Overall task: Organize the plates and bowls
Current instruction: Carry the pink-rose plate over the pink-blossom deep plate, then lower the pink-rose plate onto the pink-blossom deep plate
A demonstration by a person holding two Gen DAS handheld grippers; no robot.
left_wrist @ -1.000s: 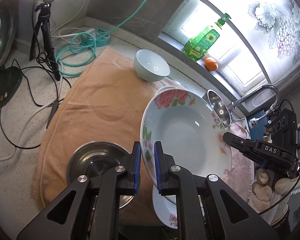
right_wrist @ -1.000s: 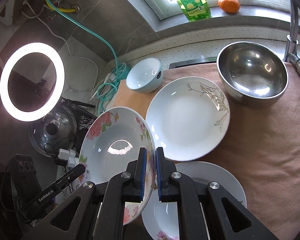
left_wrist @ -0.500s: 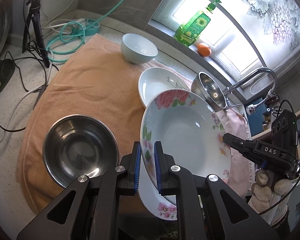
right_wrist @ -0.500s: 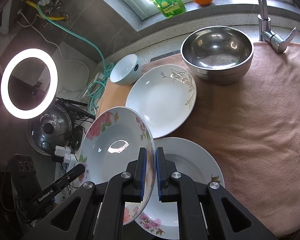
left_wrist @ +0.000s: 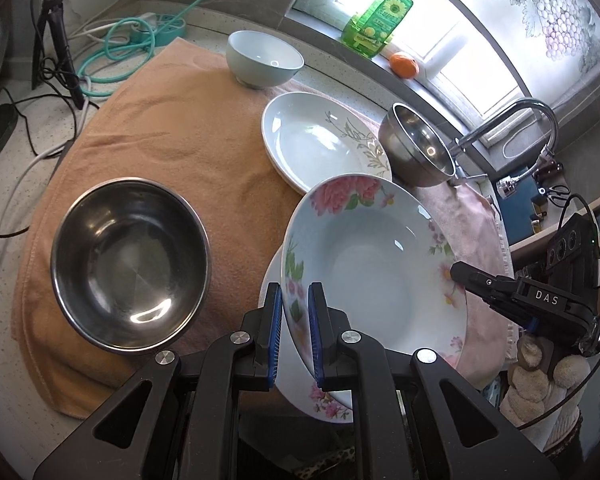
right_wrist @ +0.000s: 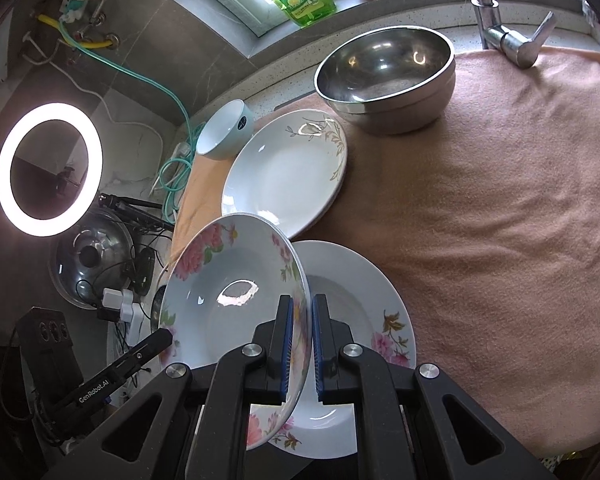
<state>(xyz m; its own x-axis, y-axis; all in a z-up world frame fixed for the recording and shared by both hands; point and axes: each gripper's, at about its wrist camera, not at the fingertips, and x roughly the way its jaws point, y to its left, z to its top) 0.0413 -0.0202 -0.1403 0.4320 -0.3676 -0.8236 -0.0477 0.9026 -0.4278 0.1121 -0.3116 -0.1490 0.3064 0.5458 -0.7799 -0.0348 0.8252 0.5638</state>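
Both grippers hold one pink-rose plate [left_wrist: 374, 264] by opposite rims, tilted in the air. My left gripper [left_wrist: 294, 334] is shut on its near rim; my right gripper [right_wrist: 300, 346] is shut on the other rim [right_wrist: 236, 292]. Under it lies a second floral plate [right_wrist: 356, 304] on the cloth. A gold-leaf plate [left_wrist: 320, 140] lies further back. A steel bowl [left_wrist: 130, 260] stands at the left, another steel bowl [right_wrist: 388, 80] near the tap, and a pale blue bowl [left_wrist: 264, 60] at the back.
An orange towel [left_wrist: 180, 128] and a pink cloth [right_wrist: 500, 208] cover the counter. A tap [left_wrist: 512, 120], green soap bottle [left_wrist: 380, 16] and an orange [left_wrist: 404, 65] are by the window. Cables, a tripod [left_wrist: 56, 40] and a ring light [right_wrist: 48, 168] are at the left.
Both grippers have moved with the rose plate toward the near side and lower. The gold-leaf plate and the floral plate beneath have come into fuller view.
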